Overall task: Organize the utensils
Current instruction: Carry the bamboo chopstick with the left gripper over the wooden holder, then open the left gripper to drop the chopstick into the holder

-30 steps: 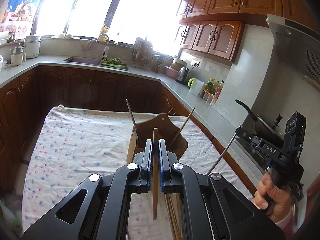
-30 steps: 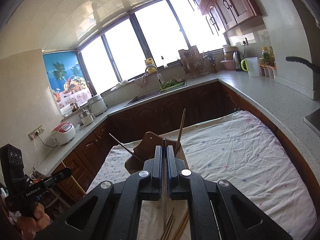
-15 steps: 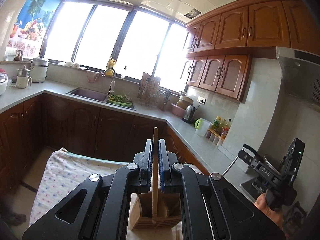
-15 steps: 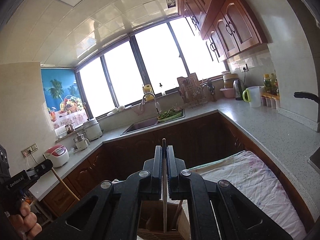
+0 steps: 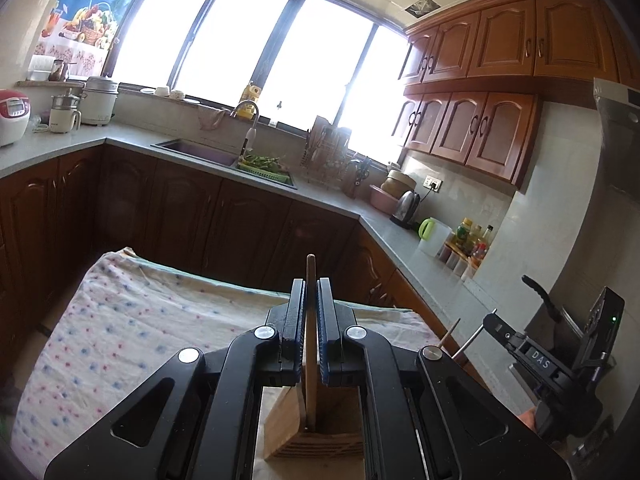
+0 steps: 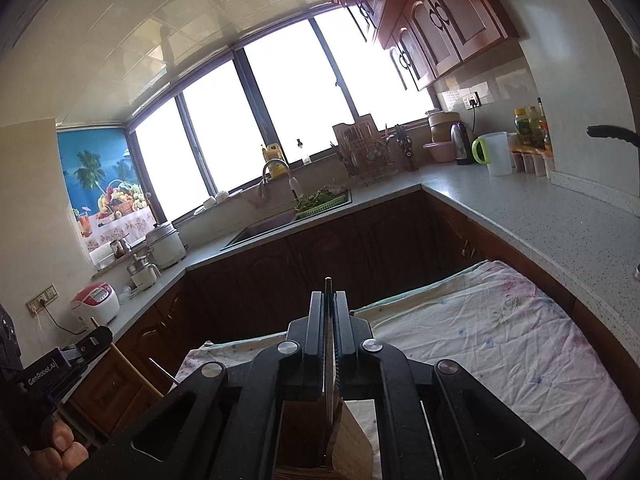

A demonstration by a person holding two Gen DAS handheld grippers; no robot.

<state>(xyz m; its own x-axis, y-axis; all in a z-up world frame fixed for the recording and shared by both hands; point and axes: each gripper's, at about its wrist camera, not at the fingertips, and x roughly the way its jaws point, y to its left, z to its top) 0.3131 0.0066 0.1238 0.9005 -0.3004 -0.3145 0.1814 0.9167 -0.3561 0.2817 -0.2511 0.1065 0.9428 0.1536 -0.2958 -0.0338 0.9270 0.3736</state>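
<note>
between the blue pads of your left gripper (image 5: 311, 312) a wooden chopstick (image 5: 310, 344) stands upright, clamped by both fingers, its top poking above the fingertips and its lower end reaching down into the wooden utensil holder (image 5: 316, 428) directly beneath the tool. your right gripper (image 6: 329, 324) is closed the same way on a thin dark metal utensil (image 6: 328, 360), which runs straight down between its fingers into the same wooden holder (image 6: 320, 444), just beside an inner wooden divider. below and ahead of both tools lies a cloth with small coloured spots (image 5: 120, 332), covering the table the holder sits on. off to the right of your left gripper, the other tool's body shows with a thin rod and a wooden stick tip near it. beyond the cloth, dark wood cabinets (image 5: 180, 216) run under a grey countertop (image 6: 560, 216) with a sink (image 5: 200, 150), a kettle (image 5: 406, 208) and a green-handled jug (image 6: 494, 152). bright windows sit behind them.
</note>
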